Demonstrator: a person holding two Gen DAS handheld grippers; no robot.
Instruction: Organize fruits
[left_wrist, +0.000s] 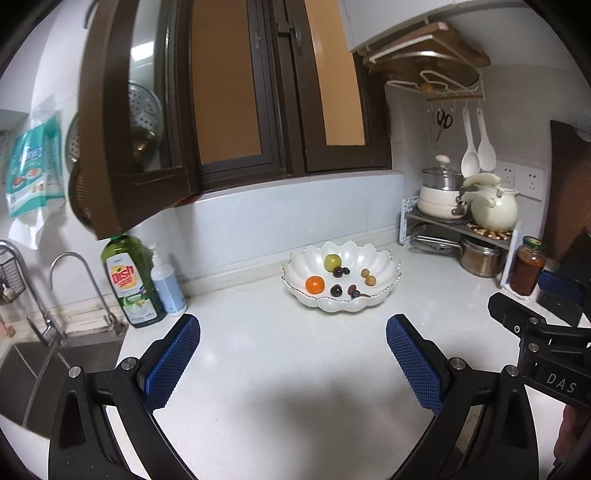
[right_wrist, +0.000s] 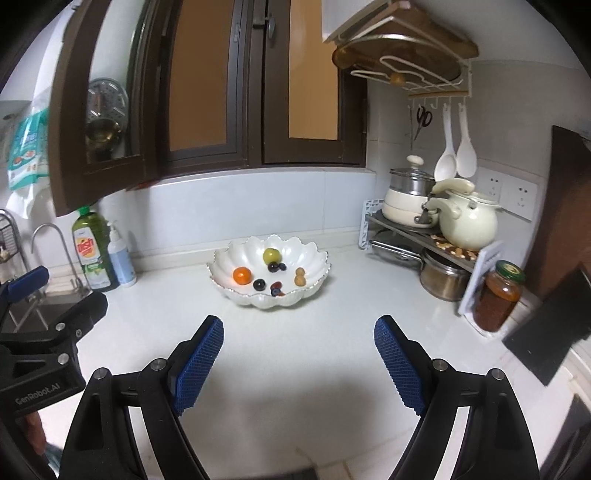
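— White counter (left_wrist: 258, 350) fills the middle. What sits on it?
— A white bowl (left_wrist: 373, 254) in the middle of the frame, with an orange (left_wrist: 314, 284), a green fruit (left_wrist: 332, 262) and dark berries (left_wrist: 336, 290) inside.
— And the grabbers?
— Left gripper (left_wrist: 293, 363) and right gripper (right_wrist: 299, 363), low in their views, are both wide open, holding nothing.

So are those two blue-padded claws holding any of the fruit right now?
No. The left hand-held gripper and right hand-held gripper are both open and empty; all the fruit lies in the white scalloped ceramic bowl.
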